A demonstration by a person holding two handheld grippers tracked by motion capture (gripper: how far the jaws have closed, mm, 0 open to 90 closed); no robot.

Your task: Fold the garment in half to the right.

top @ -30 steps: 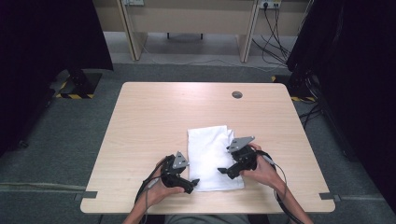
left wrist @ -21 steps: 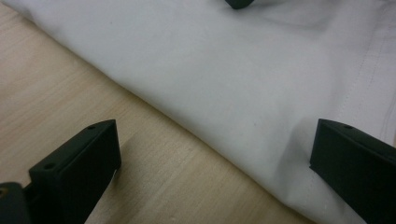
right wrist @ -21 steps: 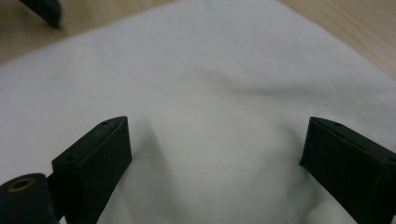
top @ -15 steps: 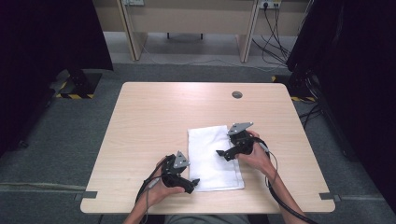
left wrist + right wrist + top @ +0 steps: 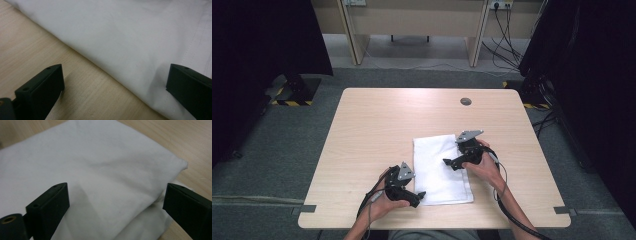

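While both pairs of jaws stand wide apart and grip nothing, the left gripper (image 5: 416, 196) straddles the near-left edge of the folded white cloth (image 5: 439, 167), and the right gripper (image 5: 449, 162) hovers over its right side. Smooth, layered, hem-stitched, it lies on the wooden table (image 5: 377, 125), nothing obstructing it.
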